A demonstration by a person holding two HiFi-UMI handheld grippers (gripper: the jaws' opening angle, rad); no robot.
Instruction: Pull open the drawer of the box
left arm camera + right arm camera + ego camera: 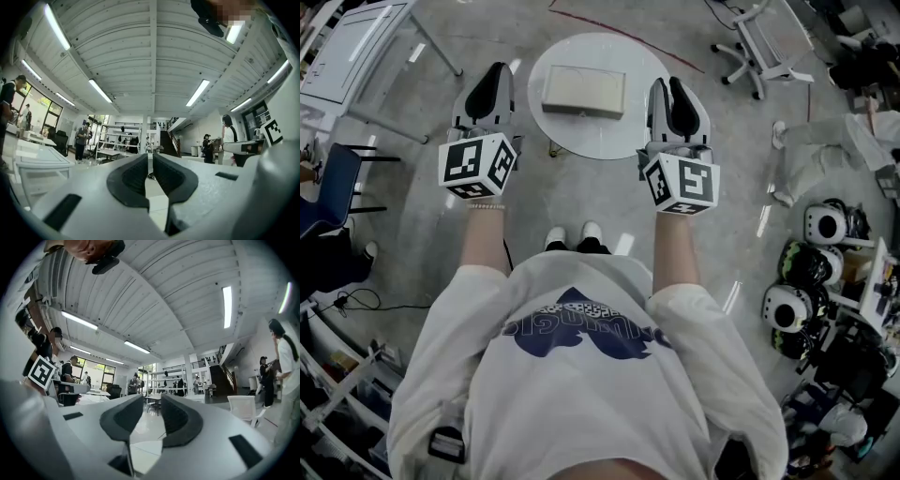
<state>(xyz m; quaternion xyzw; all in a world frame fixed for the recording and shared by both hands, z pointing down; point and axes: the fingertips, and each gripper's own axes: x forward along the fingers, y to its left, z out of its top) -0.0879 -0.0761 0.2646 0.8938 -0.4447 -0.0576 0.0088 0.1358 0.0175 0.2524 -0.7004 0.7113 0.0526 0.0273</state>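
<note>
The left gripper (492,77) is clenched on nothing: in the left gripper view its dark, ribbed rubber pads (136,176) stand almost together with only a thin slit between them, set in smooth white plastic shells, and past them only the open hall shows. Its marker cube (478,166) sits above the wrist. Between the two grippers and beyond their tips, touching neither, a flat, pale rectangular box (584,92) lies on a round white table (652,131), its long side running left to right across the head view. No drawer can be told apart on it from here. The right gripper (671,86) is released, its dark pads (174,420) a modest gap apart, with nothing between them.
</note>
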